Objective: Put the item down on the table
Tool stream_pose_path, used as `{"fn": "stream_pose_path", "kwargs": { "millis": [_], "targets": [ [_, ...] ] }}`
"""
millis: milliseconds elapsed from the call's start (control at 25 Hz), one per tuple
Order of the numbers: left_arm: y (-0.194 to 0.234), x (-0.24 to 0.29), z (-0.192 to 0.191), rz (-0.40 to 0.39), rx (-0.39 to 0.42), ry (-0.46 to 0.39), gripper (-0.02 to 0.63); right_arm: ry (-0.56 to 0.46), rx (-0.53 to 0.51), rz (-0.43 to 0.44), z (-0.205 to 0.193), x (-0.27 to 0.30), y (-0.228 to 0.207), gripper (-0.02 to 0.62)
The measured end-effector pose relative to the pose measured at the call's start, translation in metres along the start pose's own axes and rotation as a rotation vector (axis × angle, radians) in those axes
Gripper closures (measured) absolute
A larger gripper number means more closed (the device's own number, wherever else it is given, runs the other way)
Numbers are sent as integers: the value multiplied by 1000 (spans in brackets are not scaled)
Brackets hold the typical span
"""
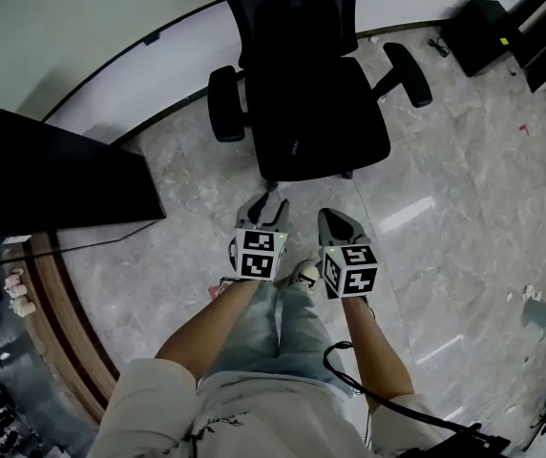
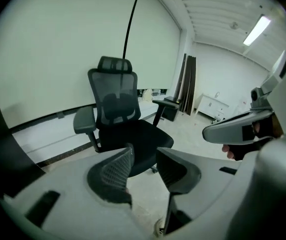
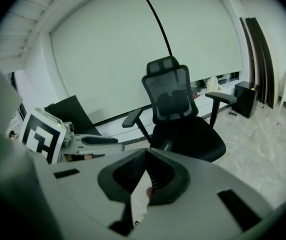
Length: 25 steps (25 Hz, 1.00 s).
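Observation:
No item shows in either gripper or anywhere between the jaws. In the head view my left gripper [image 1: 265,208] and right gripper [image 1: 334,223] are held side by side at waist height, above the floor, pointing at a black office chair [image 1: 316,113]. In the left gripper view the left gripper [image 2: 144,151] has its jaws apart, with only the chair [image 2: 118,114] and floor in the gap. In the right gripper view the right gripper [image 3: 145,152] has its tips meeting, with nothing held.
A black desk panel [image 1: 63,175] stands at the left. A wood-edged table [image 1: 58,322] with several small things curves along the lower left. A black box [image 1: 478,31] sits at the far right. Grey marble floor [image 1: 445,208] spreads around the chair.

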<state>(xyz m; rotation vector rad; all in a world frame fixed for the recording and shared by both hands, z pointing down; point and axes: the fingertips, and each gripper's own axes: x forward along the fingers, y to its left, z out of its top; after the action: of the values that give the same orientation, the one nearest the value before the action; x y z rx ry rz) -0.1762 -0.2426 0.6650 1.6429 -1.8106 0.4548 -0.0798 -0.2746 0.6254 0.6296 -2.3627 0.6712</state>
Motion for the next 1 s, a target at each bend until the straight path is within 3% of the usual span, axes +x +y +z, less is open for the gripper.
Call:
{"fn": "stream_pose_path", "kwargs": {
  "millis": [200,280,520,1000],
  "targets": [
    [-24,-100,38,5,45,-55,574,-26,-43,10,19,-67,40,594],
    [-29,-129,54,2,47,-101,600,-53,-31,9,26,-87,48,594],
    [-51,-191,64,21,5,-162,600,-83,-9,16,21,-136,76,594],
    [-68,-225,68,0,47,-213,600,-111,-47,8,25,-163,99,594]
  ]
}}
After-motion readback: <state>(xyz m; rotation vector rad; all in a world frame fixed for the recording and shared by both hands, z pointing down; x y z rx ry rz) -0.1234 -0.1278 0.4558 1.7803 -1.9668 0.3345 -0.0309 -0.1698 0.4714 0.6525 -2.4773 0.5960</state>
